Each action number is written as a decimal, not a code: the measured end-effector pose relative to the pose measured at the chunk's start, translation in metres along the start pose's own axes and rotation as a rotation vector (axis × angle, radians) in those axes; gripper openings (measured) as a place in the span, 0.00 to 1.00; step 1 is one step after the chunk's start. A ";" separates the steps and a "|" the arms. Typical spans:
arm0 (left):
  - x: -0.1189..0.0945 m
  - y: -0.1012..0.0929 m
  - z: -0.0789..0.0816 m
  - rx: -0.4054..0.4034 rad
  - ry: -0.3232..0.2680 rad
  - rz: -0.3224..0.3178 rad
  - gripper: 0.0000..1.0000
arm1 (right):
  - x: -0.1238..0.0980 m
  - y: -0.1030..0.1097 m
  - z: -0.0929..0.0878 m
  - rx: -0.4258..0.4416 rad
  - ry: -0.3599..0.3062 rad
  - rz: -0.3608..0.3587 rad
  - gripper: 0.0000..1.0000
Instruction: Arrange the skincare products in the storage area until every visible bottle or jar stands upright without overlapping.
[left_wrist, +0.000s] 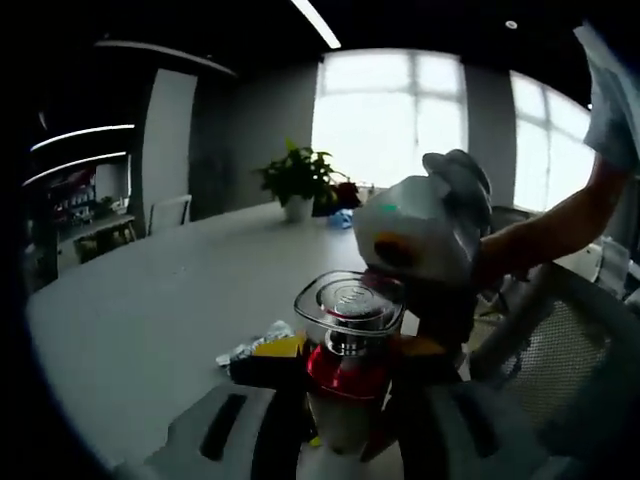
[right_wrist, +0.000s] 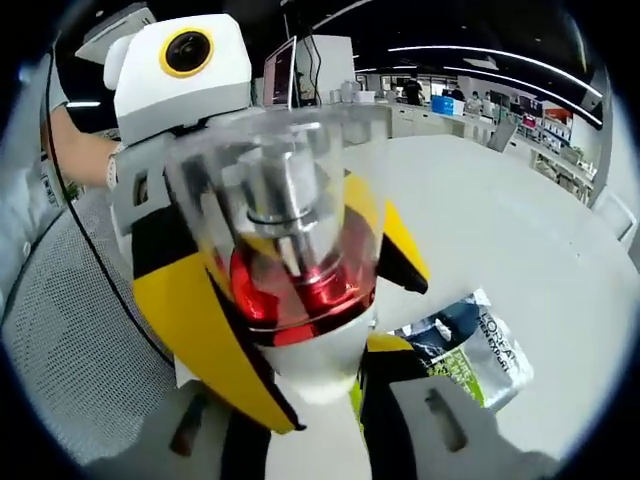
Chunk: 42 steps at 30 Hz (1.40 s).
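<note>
The left gripper view is dim and backlit: tall windows (left_wrist: 400, 110) blow out to white, and a ceiling strip light (left_wrist: 316, 22) glows above. The surface (left_wrist: 170, 290) reads grey with a soft sheen, while the near bottle (left_wrist: 348, 350) is dark, soft and out of focus, its clear cap catching faint highlights. The right gripper view is brighter, lit evenly by ceiling strips (right_wrist: 470, 50). There the bottle (right_wrist: 290, 250) looms large, slightly blurred, with glare on its clear cap. Both views bend strongly toward their edges.
</note>
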<state>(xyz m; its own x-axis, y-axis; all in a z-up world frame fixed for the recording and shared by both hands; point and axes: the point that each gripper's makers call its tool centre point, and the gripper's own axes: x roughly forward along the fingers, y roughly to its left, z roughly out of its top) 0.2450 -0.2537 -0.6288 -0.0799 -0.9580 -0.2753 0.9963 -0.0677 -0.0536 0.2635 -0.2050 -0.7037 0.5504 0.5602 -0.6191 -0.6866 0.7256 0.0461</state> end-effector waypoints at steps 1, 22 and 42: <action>0.000 0.001 0.000 0.001 0.000 0.002 0.29 | 0.000 -0.002 0.000 -0.007 0.003 -0.002 0.32; 0.009 0.022 0.004 -0.007 -0.021 0.045 0.29 | 0.002 -0.020 0.005 -0.087 -0.011 0.058 0.32; 0.007 0.019 0.001 0.008 -0.005 0.038 0.40 | -0.006 -0.017 0.008 -0.062 -0.018 0.043 0.40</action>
<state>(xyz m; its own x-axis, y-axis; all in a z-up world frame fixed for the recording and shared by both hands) 0.2633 -0.2618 -0.6305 -0.0420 -0.9612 -0.2727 0.9988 -0.0336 -0.0353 0.2756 -0.2180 -0.6946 0.5281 0.5975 -0.6034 -0.7374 0.6750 0.0230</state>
